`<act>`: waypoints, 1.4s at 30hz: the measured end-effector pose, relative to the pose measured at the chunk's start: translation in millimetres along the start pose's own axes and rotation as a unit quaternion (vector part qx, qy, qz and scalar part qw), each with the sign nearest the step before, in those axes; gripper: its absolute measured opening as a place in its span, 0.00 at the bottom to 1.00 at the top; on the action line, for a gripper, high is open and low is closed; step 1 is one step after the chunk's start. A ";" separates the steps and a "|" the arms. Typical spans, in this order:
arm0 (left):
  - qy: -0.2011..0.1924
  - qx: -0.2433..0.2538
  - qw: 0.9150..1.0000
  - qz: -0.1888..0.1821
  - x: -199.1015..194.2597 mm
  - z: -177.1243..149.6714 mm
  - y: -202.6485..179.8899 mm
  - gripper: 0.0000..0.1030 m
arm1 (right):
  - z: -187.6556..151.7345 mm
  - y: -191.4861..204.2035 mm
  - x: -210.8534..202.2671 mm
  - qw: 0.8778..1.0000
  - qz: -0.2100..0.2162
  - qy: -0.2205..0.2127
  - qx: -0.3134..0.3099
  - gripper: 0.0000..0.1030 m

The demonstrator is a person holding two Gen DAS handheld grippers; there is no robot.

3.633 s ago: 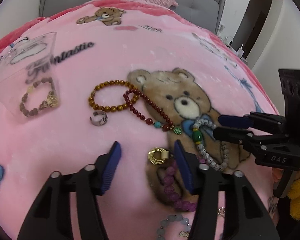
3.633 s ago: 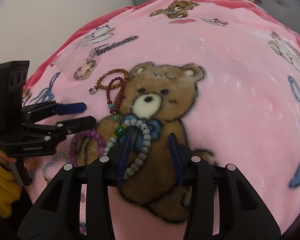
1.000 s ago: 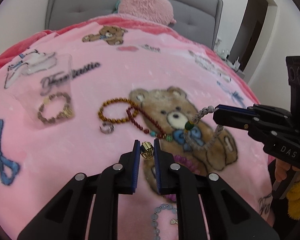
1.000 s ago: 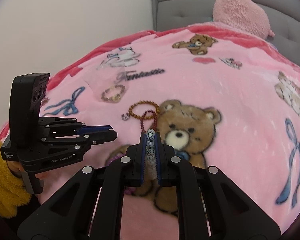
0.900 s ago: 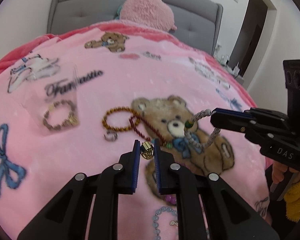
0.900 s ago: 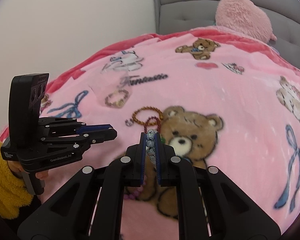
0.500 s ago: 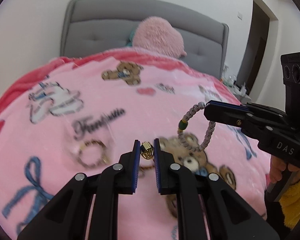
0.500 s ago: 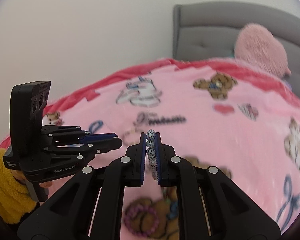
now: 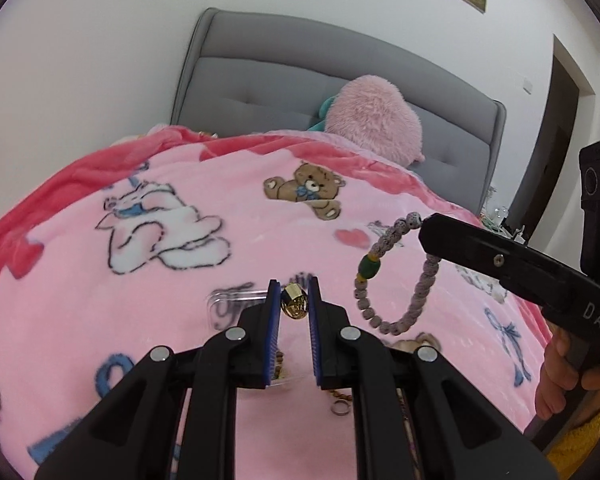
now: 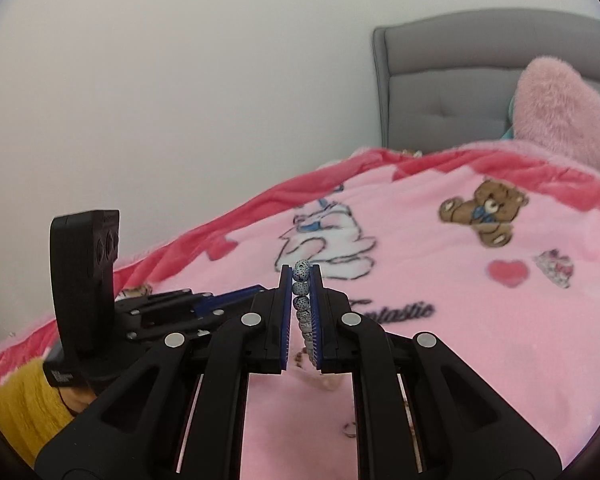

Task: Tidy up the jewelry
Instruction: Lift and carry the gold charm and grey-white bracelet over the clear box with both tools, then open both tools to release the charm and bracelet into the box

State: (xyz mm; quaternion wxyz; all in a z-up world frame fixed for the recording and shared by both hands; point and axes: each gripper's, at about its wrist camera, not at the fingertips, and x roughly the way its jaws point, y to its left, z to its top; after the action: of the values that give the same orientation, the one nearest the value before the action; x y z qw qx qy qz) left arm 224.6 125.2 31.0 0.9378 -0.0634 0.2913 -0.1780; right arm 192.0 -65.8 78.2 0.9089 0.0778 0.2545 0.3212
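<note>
Pink fleece blanket [image 9: 100,312] spread over the bed, printed with bears; soft and yielding, so small pieces likely to sink into the pile and call for a pinch from above rather than a scoop.

Clear plastic box [image 9: 236,304] lying on the blanket just beyond the left gripper's tips, partly hidden behind them; apparently the container for the jewelry, rigid and slick, probably light enough to slide if nudged.

Left gripper [image 9: 295,306] raised above the blanket, jaws nearly together and pinching the gold ring. Right gripper [image 10: 301,286] likewise raised, jaws pressed on a short run of beads near the top of the bracelet.

Grey beaded bracelet [image 9: 396,276] with one green bead, hanging as a free loop below the right gripper, clear of the blanket. Judged light and limp: strung beads swing and fold, so best held across several beads, as here, and lowered slowly to let the loop coil into the box rather than drape over its wall.

Gold ring [image 9: 294,304] held crosswise between the left pads, above the box. Judged hard, smooth and very light; apt to twist or pop out of a flat-pad pinch, so best gripped across the band.

Small silver ring [image 9: 339,408] lying on the blanket below the left fingers, not yet collected.
</note>
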 end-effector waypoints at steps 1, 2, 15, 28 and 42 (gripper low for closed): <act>0.002 -0.007 1.000 -0.003 4.4 -2.5 4.4 0.13 | -2.3 -0.7 4.4 1.000 0.007 0.002 0.007 0.08; 0.005 -0.011 1.000 -0.003 7.2 -5.6 7.9 0.13 | -4.1 -1.4 7.7 1.000 0.010 0.004 0.011 0.08; 0.053 -0.010 0.998 0.016 45.4 -33.8 22.7 0.13 | -43.9 -15.1 58.7 0.997 0.010 0.075 0.033 0.08; 0.071 0.000 0.997 0.034 59.0 -48.2 24.9 0.13 | -58.4 -14.5 83.0 0.993 -0.007 0.114 0.010 0.08; 0.066 -0.015 0.997 0.030 56.5 -44.4 29.2 0.16 | -68.2 -17.9 80.0 0.993 -0.012 0.116 0.017 0.10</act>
State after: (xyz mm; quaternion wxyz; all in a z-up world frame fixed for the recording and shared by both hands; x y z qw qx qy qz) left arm 251.4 130.7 -41.6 0.9204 -0.0564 0.3572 -0.1489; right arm 219.9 -31.4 -18.8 0.8757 0.0524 0.3645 0.3123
